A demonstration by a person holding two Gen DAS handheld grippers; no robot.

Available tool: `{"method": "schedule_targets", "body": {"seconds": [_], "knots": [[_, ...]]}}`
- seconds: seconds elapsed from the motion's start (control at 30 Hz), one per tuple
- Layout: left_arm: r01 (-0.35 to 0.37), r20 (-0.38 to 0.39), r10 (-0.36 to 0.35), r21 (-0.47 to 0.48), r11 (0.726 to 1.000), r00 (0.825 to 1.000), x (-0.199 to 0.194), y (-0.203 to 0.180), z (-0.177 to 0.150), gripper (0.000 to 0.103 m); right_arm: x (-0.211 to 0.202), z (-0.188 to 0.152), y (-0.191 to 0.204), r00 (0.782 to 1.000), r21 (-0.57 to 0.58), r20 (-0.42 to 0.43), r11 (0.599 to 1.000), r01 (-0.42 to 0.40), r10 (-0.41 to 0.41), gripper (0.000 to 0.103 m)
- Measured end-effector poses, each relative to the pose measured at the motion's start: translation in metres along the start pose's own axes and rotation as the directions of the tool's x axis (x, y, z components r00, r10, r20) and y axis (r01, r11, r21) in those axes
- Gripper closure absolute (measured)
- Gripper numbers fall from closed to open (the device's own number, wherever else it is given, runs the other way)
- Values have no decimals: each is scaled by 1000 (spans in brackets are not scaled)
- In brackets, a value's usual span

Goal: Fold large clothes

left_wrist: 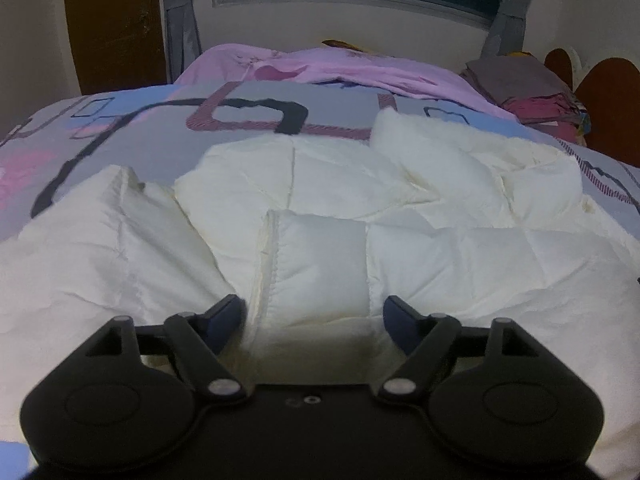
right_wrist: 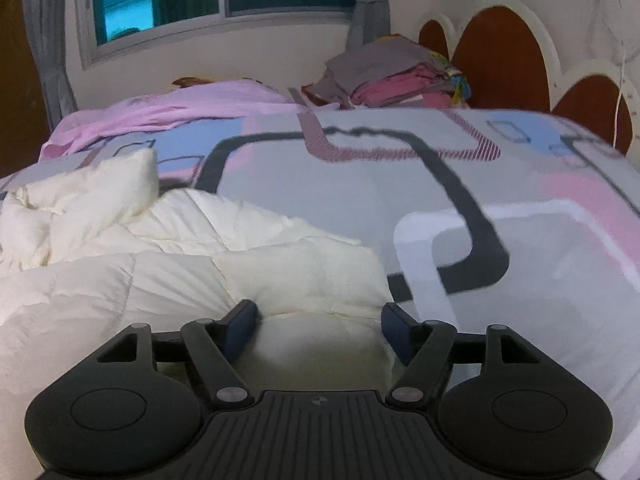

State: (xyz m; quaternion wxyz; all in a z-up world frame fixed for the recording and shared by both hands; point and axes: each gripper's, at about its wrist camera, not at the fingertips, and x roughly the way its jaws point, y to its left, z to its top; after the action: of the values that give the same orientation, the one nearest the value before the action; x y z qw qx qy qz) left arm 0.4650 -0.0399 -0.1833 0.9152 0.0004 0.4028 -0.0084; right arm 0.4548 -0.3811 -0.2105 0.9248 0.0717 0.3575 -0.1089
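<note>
White quilted jacket (left_wrist: 320,208) (puffy, crumpled): spread on the bed (left_wrist: 132,120), over a patterned cover. Left hand-held gripper (left_wrist: 314,316): released, fingers apart above the jacket's near edge. Right hand-held gripper (right_wrist: 318,322): released, at the jacket's right corner; folded clothes (right_wrist: 384,76) stacked by the headboard (right_wrist: 500,52).

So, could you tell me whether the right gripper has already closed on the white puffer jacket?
No, the right gripper is open, its fingers spread either side of the white puffer jacket's near edge without pinching it.
</note>
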Motion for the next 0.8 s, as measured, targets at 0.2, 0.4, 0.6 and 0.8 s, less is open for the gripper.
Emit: {"method": "schedule_targets", "body": {"seconds": [0.2,0.4,0.6,0.8], "knots": [[-2,25,2,-11,1000,1000,-33,7,-3,31,-50,-11,21,993,-42,43,993,-108,110,34],[19,-31,-20,-12,1000,999,-41,8,-16,29,-63,-32,43,992,-89,6,988,-126,127,34],[-1,-74,-2,-34,999,997,-34,17,-22,25,-41,-49,48,994,-143,-65,985,-97,89,34],[-2,-67,-1,-47,999,998,-47,24,-22,27,-33,-55,50,995,-171,-75,982,-75,63,34]]}}
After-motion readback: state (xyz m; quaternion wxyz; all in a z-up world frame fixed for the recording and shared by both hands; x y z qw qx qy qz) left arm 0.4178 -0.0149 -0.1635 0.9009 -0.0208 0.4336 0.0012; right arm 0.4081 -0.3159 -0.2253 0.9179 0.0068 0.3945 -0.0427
